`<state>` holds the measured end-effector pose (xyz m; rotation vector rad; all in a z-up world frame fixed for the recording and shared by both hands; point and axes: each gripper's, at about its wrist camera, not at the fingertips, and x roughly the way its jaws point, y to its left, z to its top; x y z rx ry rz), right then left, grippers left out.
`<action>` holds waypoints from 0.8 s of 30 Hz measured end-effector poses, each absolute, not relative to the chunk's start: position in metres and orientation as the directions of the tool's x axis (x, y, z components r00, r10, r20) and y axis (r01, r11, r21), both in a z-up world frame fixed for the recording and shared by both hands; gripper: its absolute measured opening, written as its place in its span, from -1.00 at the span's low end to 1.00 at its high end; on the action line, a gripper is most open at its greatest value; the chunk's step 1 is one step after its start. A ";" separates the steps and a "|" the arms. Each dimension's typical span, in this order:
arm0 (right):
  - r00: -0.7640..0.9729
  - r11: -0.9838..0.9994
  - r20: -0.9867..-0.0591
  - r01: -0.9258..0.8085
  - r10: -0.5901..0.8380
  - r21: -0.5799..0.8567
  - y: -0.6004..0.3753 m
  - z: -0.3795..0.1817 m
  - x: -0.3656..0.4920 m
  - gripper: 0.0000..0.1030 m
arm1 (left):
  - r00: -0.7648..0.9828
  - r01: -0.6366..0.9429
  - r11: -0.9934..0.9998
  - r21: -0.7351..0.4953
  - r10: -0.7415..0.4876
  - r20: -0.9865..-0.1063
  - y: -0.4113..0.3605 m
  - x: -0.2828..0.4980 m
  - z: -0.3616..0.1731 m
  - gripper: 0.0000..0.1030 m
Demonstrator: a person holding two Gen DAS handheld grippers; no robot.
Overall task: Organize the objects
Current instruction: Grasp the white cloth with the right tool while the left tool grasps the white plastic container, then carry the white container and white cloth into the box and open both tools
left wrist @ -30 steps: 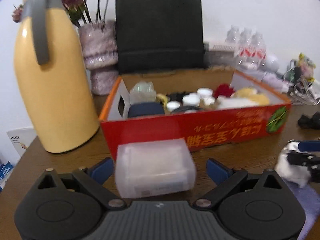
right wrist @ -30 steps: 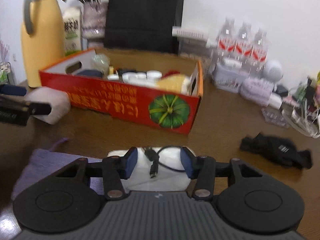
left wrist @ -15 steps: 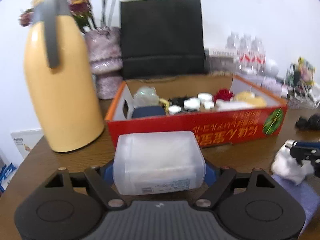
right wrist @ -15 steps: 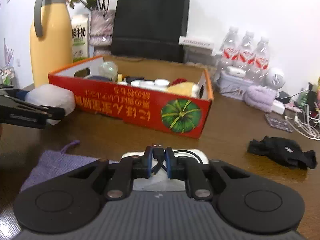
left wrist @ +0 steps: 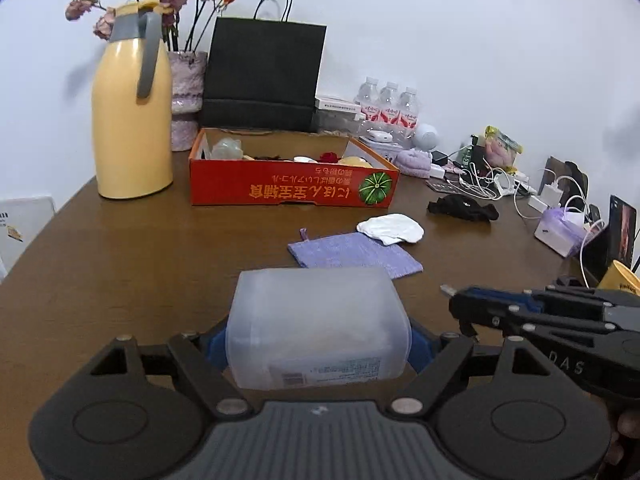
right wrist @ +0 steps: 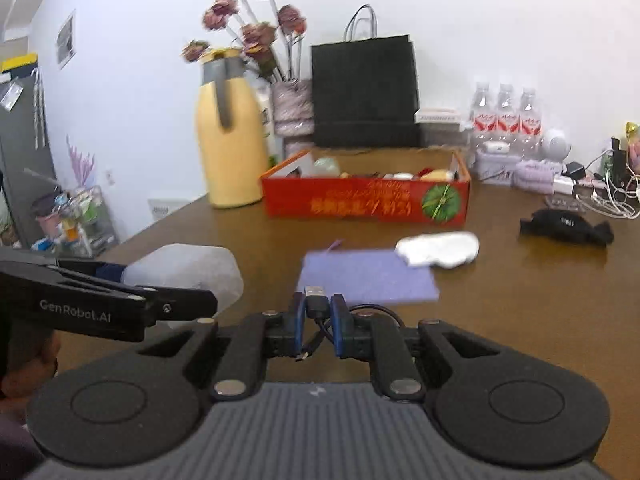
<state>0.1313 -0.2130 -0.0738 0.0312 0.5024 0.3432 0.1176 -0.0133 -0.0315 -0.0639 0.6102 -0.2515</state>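
Note:
My left gripper (left wrist: 316,344) is shut on a frosted clear plastic box (left wrist: 318,326), held above the wooden table; the same box (right wrist: 188,268) shows at the left of the right wrist view. My right gripper (right wrist: 318,326) is shut on a short black USB cable (right wrist: 316,304), its plug sticking up between the blue pads. The right gripper (left wrist: 456,300) also shows at the right in the left wrist view. Further off lie a purple cloth pouch (left wrist: 354,254), a white cloth (left wrist: 392,229) and a red cardboard box (left wrist: 294,190) holding several small items.
A yellow thermos jug (left wrist: 132,120), a flower vase (left wrist: 186,96) and a black paper bag (left wrist: 262,76) stand behind the red box. Water bottles (left wrist: 388,110), chargers and white cables (left wrist: 480,176) crowd the back right. A black glove (left wrist: 464,208) lies to the right.
Both grippers pulled back from the red box and rose. The left closed on the plastic box and lifted it. The right closed on the USB cable, lifting it off the white cloth.

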 end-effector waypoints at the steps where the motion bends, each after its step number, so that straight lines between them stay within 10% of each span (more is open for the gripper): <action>1: 0.817 0.944 -0.474 -0.311 0.327 0.114 -0.212 -0.075 0.127 -0.72 | 0.795 0.206 0.970 -0.133 -0.245 -0.555 -0.012 0.116 -0.029 0.58; 14: 0.820 0.949 -0.477 -0.279 0.316 0.149 -0.221 -0.071 0.154 -0.72 | 0.815 0.194 0.964 -0.184 -0.263 -0.516 0.006 0.158 -0.019 0.58; 24: 0.846 0.939 -0.409 -0.318 0.342 0.129 -0.252 -0.017 0.369 -0.72 | 0.853 0.220 0.955 -0.200 -0.288 -0.435 -0.010 0.368 0.029 0.58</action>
